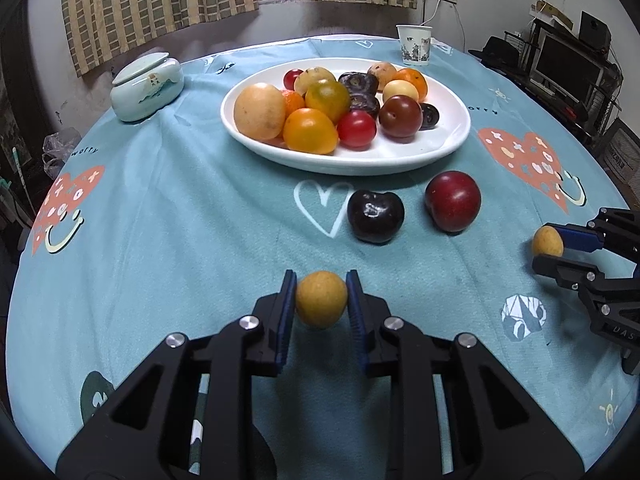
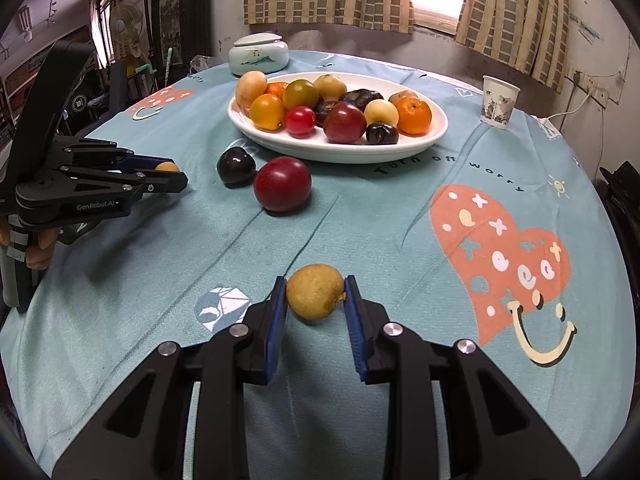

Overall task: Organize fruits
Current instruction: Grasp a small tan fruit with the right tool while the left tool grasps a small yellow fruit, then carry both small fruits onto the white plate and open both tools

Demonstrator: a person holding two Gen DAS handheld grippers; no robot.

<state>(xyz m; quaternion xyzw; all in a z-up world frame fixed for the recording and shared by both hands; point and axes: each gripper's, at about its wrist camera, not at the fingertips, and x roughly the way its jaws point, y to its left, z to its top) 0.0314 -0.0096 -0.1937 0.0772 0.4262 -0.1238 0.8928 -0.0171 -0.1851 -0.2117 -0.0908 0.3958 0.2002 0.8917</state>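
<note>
My left gripper [image 1: 321, 298] is shut on a small yellow fruit [image 1: 321, 300], low over the cloth. My right gripper [image 2: 315, 298] is shut on another small yellow fruit [image 2: 314, 298]. Each shows in the other view: the right gripper [image 1: 549, 250] with its fruit [image 1: 547, 241] at the right edge, the left gripper [image 2: 170, 176] with its fruit [image 2: 167, 167] at the left. A white plate [image 1: 436, 148], also in the right wrist view [image 2: 344, 150], holds several mixed fruits. A dark plum [image 1: 375, 216] and a red plum [image 1: 453, 201] lie on the cloth in front of the plate.
A blue tablecloth with heart prints [image 1: 160, 220] covers the round table. A lidded ceramic jar [image 1: 146, 86] stands at the back left and a paper cup [image 1: 414, 45] behind the plate. Shelves with a monitor [image 1: 568, 64] stand beyond the table's right edge.
</note>
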